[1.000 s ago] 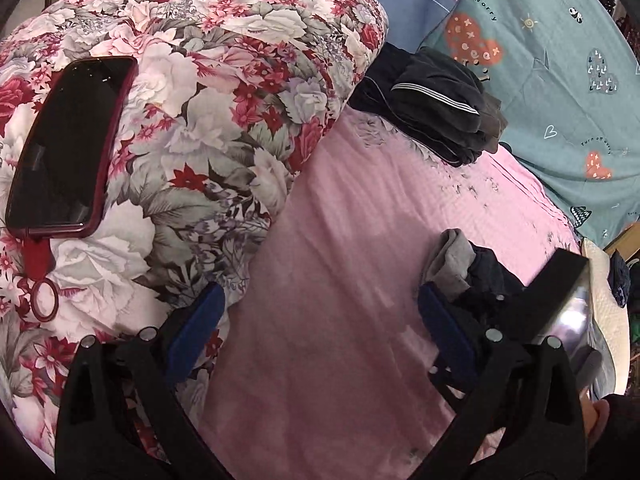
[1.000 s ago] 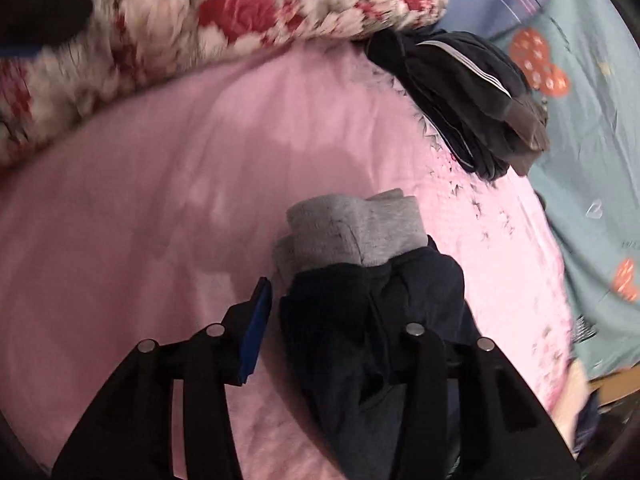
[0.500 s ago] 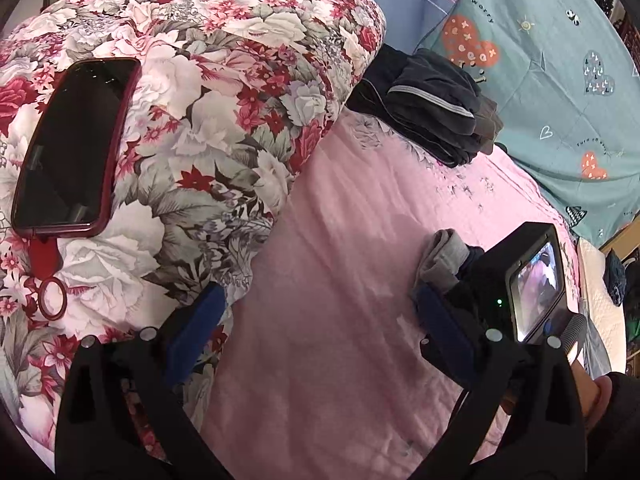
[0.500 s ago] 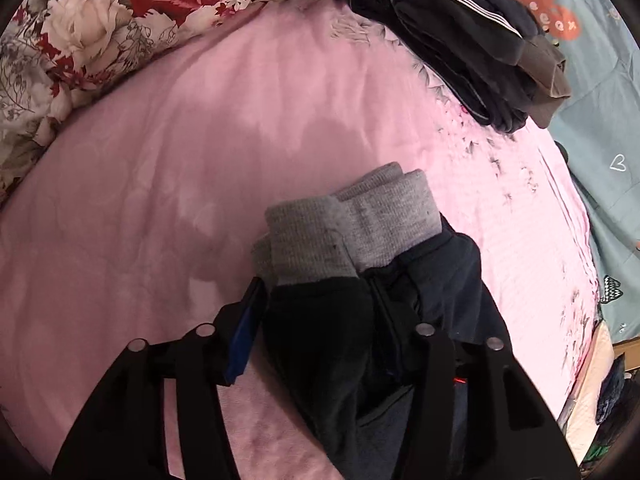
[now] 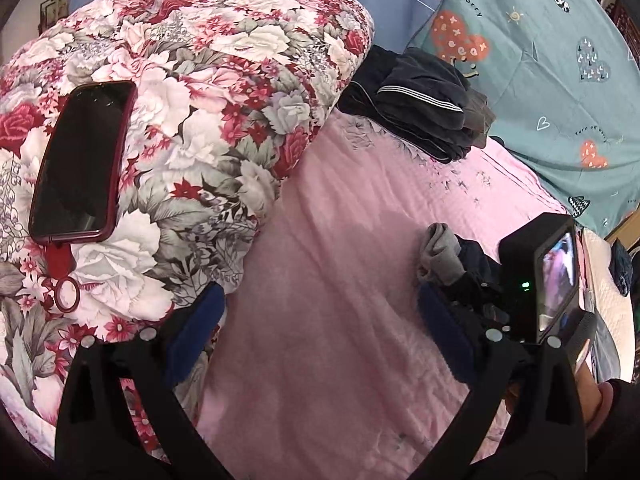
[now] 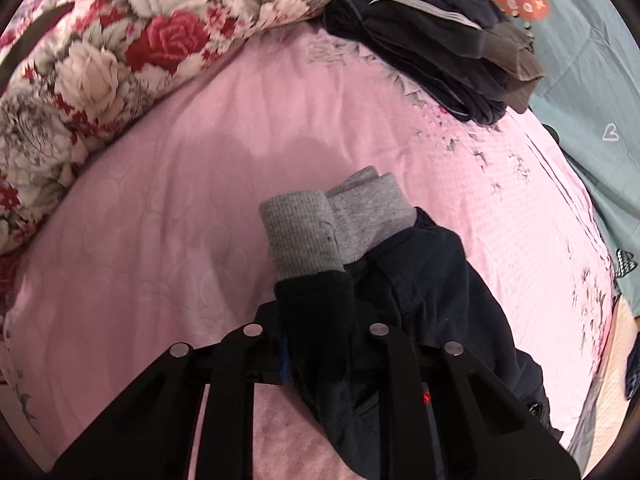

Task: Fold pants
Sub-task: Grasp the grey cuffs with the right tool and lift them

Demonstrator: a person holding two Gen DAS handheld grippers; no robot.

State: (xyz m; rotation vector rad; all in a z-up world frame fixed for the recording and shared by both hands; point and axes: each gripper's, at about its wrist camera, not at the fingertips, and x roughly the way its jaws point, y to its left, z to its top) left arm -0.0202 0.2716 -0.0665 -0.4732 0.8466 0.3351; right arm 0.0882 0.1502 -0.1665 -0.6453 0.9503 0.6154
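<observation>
Dark navy pants [image 6: 432,300] with grey ribbed cuffs [image 6: 332,224] hang bunched from my right gripper [image 6: 316,332], which is shut on the fabric just above the pink bedsheet [image 6: 168,208]. In the left wrist view the same pants [image 5: 472,268] show at the right, with the right gripper's body and its screen behind them. My left gripper [image 5: 320,320] is open and empty, its blue-padded fingers [image 5: 196,324] spread wide over the sheet [image 5: 328,288] beside the floral quilt.
A folded floral quilt [image 5: 192,92] fills the left, with a phone in a red case [image 5: 80,160] lying on it. A stack of folded dark clothes [image 5: 424,108] lies at the far side of the sheet. A teal heart-print cover [image 5: 560,60] is at the right.
My right gripper has closed on the pants and lifted them; the cuffs now dangle forward. The right gripper moved further into the left wrist view. The left gripper stayed open.
</observation>
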